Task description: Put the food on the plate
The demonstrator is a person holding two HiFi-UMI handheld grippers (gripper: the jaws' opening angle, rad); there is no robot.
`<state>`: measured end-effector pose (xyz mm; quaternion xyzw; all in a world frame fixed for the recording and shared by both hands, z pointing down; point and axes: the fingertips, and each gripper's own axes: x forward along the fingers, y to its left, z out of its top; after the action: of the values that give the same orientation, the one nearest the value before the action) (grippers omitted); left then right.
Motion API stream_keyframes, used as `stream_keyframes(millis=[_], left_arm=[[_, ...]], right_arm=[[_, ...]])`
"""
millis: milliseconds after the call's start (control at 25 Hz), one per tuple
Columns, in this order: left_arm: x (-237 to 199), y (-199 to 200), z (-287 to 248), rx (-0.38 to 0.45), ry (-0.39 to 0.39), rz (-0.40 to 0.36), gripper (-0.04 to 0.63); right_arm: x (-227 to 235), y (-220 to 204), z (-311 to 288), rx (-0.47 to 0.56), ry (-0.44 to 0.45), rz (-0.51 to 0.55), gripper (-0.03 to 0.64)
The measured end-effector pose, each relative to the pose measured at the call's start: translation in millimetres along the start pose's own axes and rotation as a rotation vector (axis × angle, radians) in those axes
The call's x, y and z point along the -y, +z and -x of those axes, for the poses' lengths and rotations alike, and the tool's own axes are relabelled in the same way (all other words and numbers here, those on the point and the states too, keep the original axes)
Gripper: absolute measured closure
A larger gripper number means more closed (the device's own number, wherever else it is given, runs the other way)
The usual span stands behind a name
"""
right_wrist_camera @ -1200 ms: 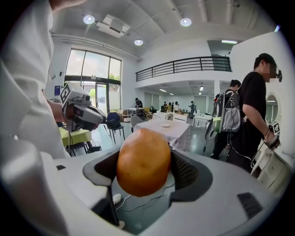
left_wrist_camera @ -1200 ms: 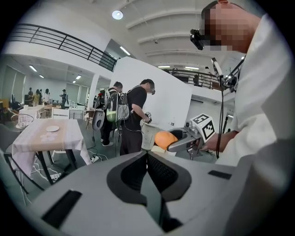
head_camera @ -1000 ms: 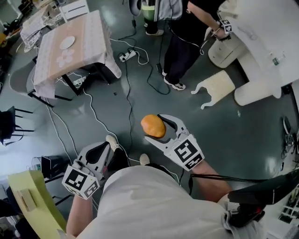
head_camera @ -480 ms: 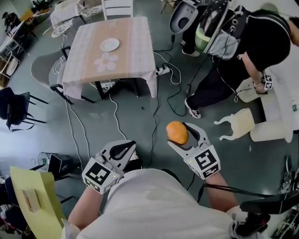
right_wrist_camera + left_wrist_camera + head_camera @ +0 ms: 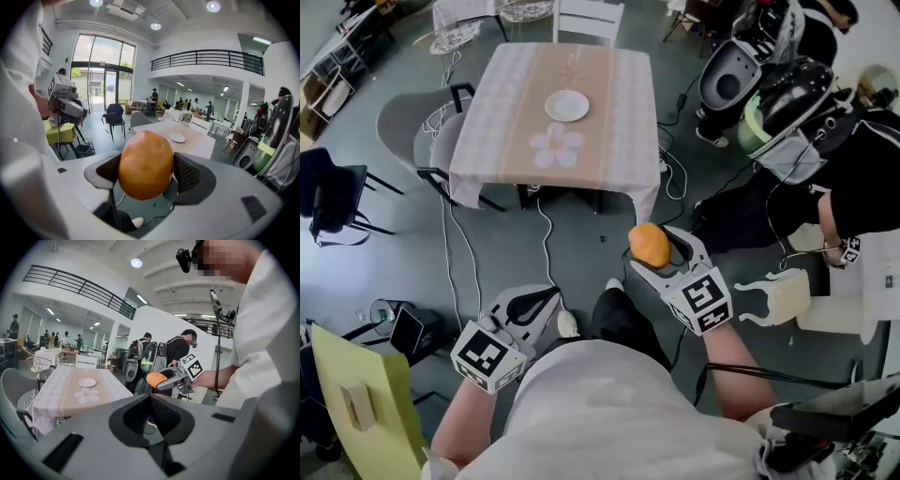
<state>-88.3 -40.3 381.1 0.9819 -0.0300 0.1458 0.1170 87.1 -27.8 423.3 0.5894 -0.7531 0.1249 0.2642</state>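
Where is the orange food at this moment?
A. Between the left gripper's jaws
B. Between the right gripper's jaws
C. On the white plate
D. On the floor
B: the right gripper is shut on the orange food, held above the floor, away from the plate on the table.

Open floor (image 5: pixel 581 234) ahead up to the clothed table (image 5: pixel 511 127), crossed by loose cables (image 5: pixel 546 234); its top free around the white plate (image 5: pixel 567 105), but grey chairs (image 5: pixel 408 131) crowding its left side, a white chair (image 5: pixel 586 17) behind, a bystander (image 5: pixel 862 178) close on the right.
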Motion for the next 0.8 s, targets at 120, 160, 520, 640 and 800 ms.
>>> stream_keyframes(millis=[120, 160, 520, 640, 800], left_arm=[[-39, 4, -5, 0.002, 0.064, 0.033, 0.586], [-54, 5, -7, 0.000, 0.089, 0.046, 0.586], [-172, 73, -59, 0.039, 0.324, 0.104, 0.586], [-198, 90, -74, 0.045, 0.384, 0.122, 0.586], [-220, 99, -86, 0.026, 0.461, 0.155, 0.586]], right_arm=[[33, 16, -49, -0.002, 0.032, 0.028, 0.262], [45, 19, -67, 0.000, 0.044, 0.032, 0.262], [169, 74, -240, 0.009, 0.168, 0.134, 0.262], [201, 84, -296, -0.004, 0.206, 0.171, 0.262], [229, 82, -372, -0.052, 0.255, 0.223, 0.262]])
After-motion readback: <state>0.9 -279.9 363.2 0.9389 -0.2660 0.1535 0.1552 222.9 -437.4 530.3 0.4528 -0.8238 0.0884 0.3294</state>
